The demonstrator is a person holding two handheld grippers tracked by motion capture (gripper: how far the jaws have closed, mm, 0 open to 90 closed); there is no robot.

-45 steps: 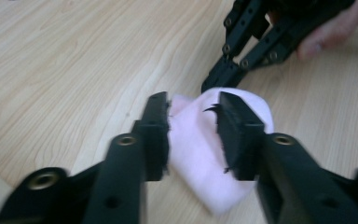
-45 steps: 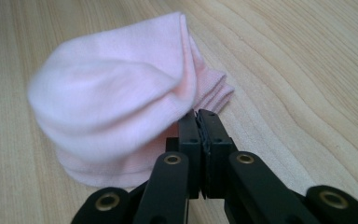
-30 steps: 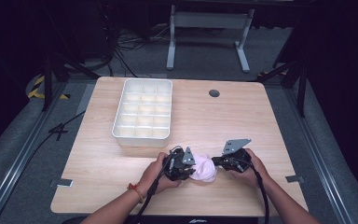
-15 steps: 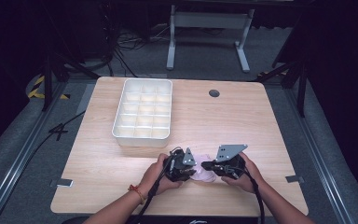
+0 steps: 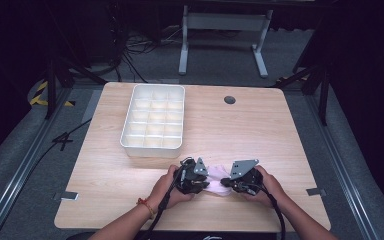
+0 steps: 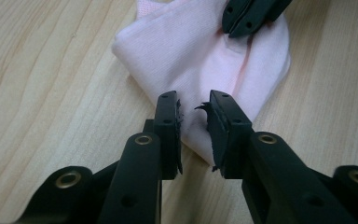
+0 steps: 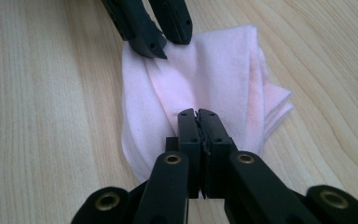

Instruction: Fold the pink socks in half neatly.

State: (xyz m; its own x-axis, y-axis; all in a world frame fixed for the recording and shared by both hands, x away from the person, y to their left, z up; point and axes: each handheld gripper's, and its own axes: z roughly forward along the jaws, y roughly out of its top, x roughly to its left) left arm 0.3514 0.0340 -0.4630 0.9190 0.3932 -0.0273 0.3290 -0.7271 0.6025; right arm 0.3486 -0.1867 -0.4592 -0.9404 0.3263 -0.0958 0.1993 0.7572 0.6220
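A folded pink cloth [image 5: 216, 176] lies on the wooden table [image 5: 260, 135] near its front edge, between my two grippers. My left gripper [image 5: 206, 183] comes at it from the left. In the left gripper view its jaws [image 6: 195, 116] stand a little apart over the cloth's [image 6: 191, 51] near corner. My right gripper [image 5: 226, 183] comes from the right. In the right gripper view the right gripper [image 7: 199, 117] is shut, pinching a fold of the cloth [image 7: 205, 70]. The left gripper's tips [image 7: 161, 32] rest at the cloth's far edge there.
A white tray [image 5: 152, 145] with several compartments stands behind the hands, left of centre. A round dark grommet [image 5: 229, 99] sits in the table at the back right. Bare wood spreads to the right and left of the hands.
The right gripper has come down and leftward onto the cloth and closed on it. The cloth now lies flatter. The left gripper has hardly moved.
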